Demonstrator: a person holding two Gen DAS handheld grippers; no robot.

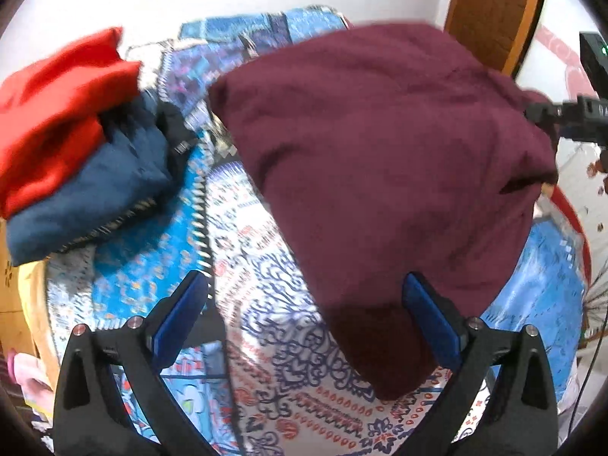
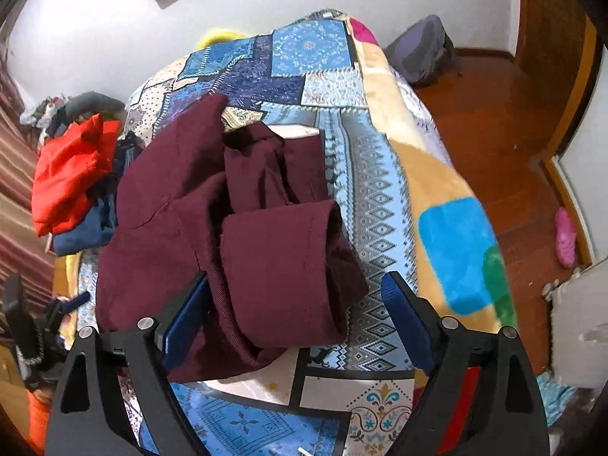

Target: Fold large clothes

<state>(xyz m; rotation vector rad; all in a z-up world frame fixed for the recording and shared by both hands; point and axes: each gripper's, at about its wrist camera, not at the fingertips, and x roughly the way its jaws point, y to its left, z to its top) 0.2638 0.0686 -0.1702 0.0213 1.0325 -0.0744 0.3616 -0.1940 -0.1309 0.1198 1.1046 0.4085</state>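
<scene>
A large maroon garment [image 1: 387,174] lies partly folded on the patterned bedspread [image 1: 266,266]. In the right wrist view the maroon garment [image 2: 212,228] shows a sleeve folded over its body. My left gripper [image 1: 304,288] is open, its jaws wide apart, with the garment's near corner between and just beyond the blue fingertips [image 1: 418,292]. My right gripper [image 2: 296,288] is open above the folded sleeve cuff, holding nothing. The right gripper also shows in the left wrist view [image 1: 570,114] at the garment's far right edge.
A red garment [image 1: 57,114] lies on a navy garment [image 1: 95,197] at the bed's left; both show in the right wrist view [image 2: 72,178]. A wooden floor [image 2: 494,133], a dark bag [image 2: 421,53] and a pink slipper [image 2: 566,243] lie right of the bed.
</scene>
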